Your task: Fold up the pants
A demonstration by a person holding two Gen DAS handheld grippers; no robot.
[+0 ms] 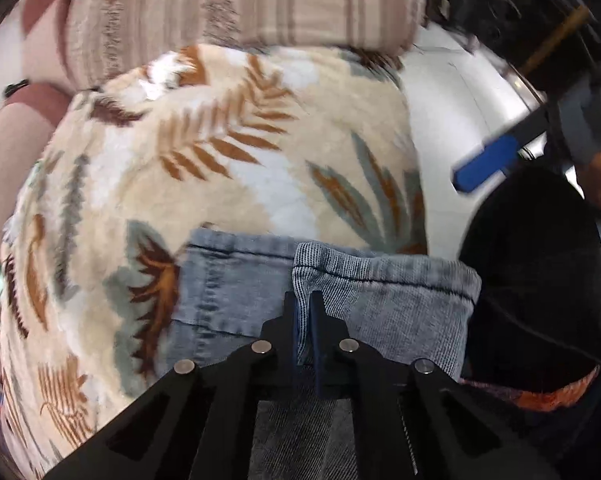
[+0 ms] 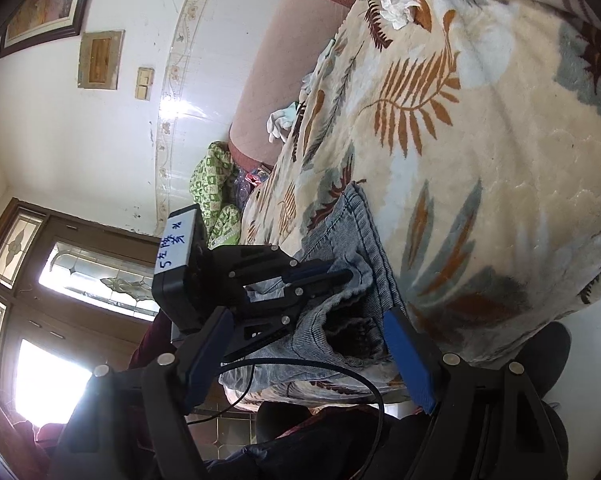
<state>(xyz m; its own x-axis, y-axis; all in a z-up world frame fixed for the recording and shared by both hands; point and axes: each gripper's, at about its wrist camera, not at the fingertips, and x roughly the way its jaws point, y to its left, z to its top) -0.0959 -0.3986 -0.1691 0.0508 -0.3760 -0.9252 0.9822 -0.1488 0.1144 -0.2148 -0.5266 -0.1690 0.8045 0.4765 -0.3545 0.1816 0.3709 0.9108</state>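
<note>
Left wrist view
Left hand-held gripper (image 1: pixel 303 300): closed, its two dark fingers pinched together on a raised fold of denim at the near edge of the garment.
Pants (image 1: pixel 380 300): pale blue jeans lying on the leaf-patterned blanket (image 1: pixel 228 152), close to the blanket's near edge; a stitched hem runs across the cloth just beyond the fingertips.
Bed: the blanket covers it, with a striped pink cover (image 1: pixel 240 0) bunched at the far side.
Right hand-held gripper (image 1: pixel 485 163): only one blue-padded finger shows at the right, blurred, over white floor and clear of the denim.
Person: a dark clothed shape at the lower right, beside the jeans.

Right wrist view
Right hand-held gripper (image 2: pixel 304 360): open, its blue pads spread wide to either side of the crumpled end of the jeans; neither pad presses on the cloth.
Pants (image 2: pixel 352 248): heaped at the blanket's (image 2: pixel 480 160) edge, the hem lying up onto the blanket.
Left hand-held gripper (image 2: pixel 350 274): reaching in from the left with a white label on its body, fingers closed on the denim.
Cable (image 2: pixel 300 364): black, looping beneath the jeans.
Room: white wall, a framed picture (image 2: pixel 48 0), a wooden door with patterned glass (image 2: pixel 80 272).
</note>
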